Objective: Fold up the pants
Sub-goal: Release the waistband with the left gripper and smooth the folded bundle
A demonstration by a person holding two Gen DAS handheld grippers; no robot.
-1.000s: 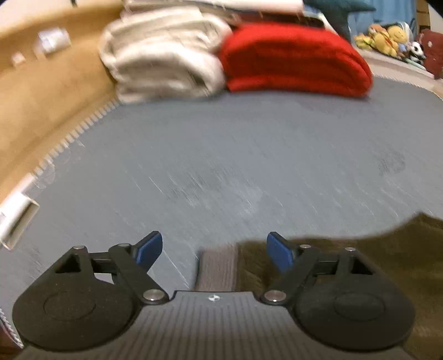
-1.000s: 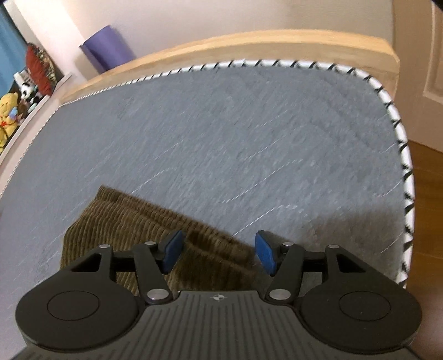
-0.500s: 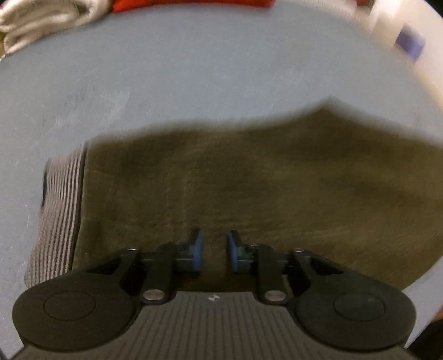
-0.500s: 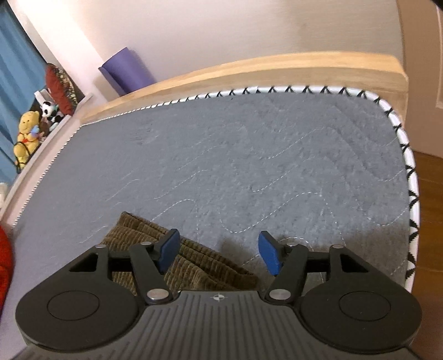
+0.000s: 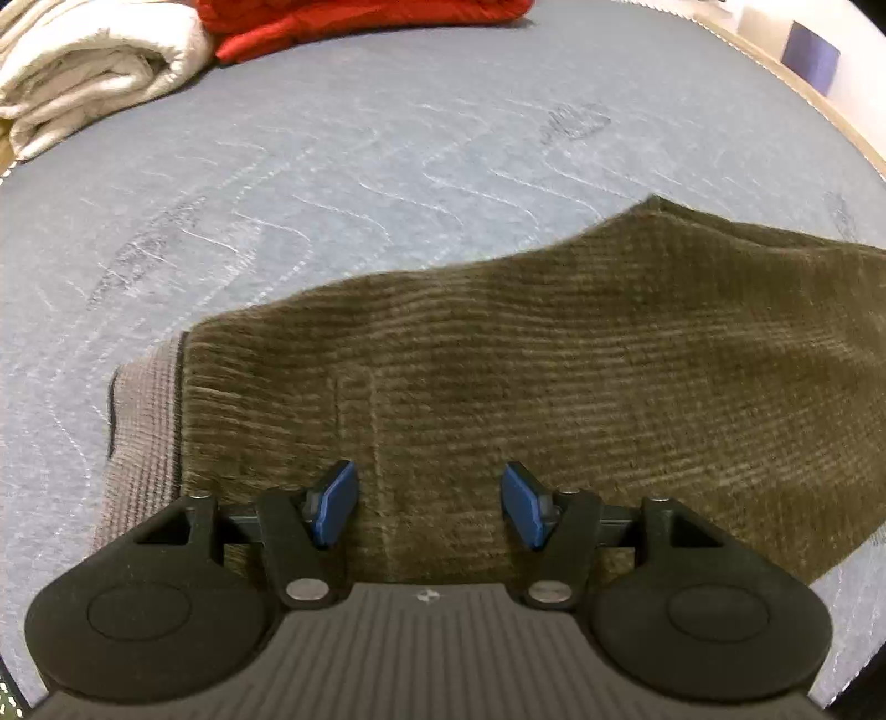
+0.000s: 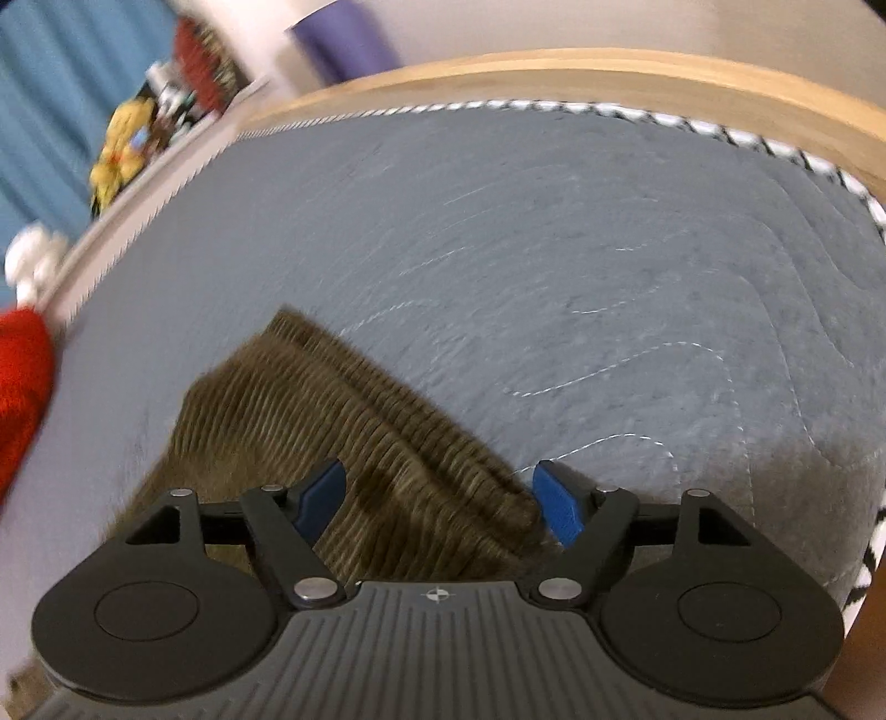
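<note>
Grey quilted mattress (image 5: pixel 343 166) w/ wood frame (image 6: pixel 581 66), blue curtain (image 6: pixel 50 94).

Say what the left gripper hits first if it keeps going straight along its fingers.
Most likely the brown corduroy pants: the left gripper points down at them, jaws opening, no fabric visibly pinched. The grey mattress lies beneath. How much gap remains is unclear.

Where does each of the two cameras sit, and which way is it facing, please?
Left wrist: rides the left gripper, tilted down at the corduroy pants on the mattress; its jaws are opening, pants below them.
Right wrist: rides the right gripper, facing the mattress's wooden frame; its jaws straddle the pants' edge without pressing.
Shared: pants, mattress, red blanket.
</note>
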